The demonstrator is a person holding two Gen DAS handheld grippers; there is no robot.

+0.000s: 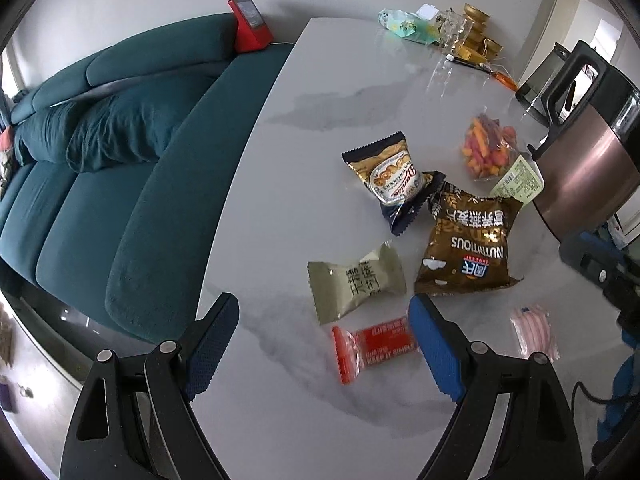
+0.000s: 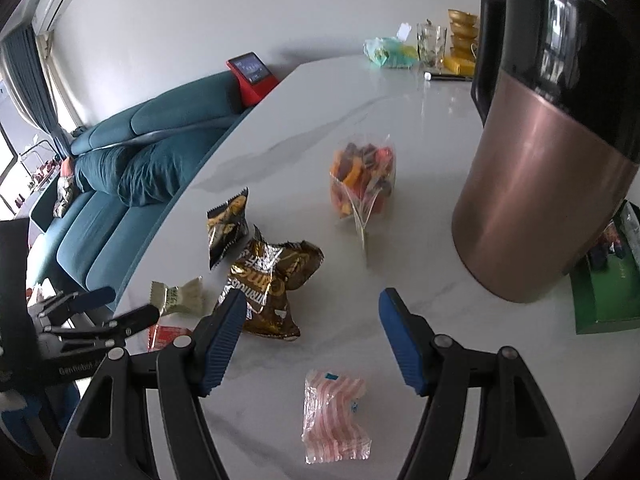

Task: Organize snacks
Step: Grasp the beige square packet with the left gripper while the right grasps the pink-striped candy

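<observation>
Several snack packets lie on the white marble table (image 1: 320, 92). A red bar (image 1: 374, 346) lies just ahead of my open, empty left gripper (image 1: 324, 336), beside its right finger. Beyond it are an olive packet (image 1: 356, 280), a brown "Nutritious" bag (image 1: 468, 240), a dark gold cookie packet (image 1: 394, 178) and a clear bag of coloured sticks (image 1: 490, 148). A pink striped packet (image 2: 334, 418) lies between the fingers of my open, empty right gripper (image 2: 314, 336). The brown bag (image 2: 266, 280) sits by its left finger. The left gripper (image 2: 104, 312) shows at the left.
A copper and black kettle (image 2: 536, 168) stands at the right of the table. A green box (image 2: 604, 292) lies behind it. Clutter with gold tins (image 1: 478, 32) sits at the far end. A teal sofa (image 1: 100, 152) runs along the table's left edge, with a red device (image 1: 250, 24) on it.
</observation>
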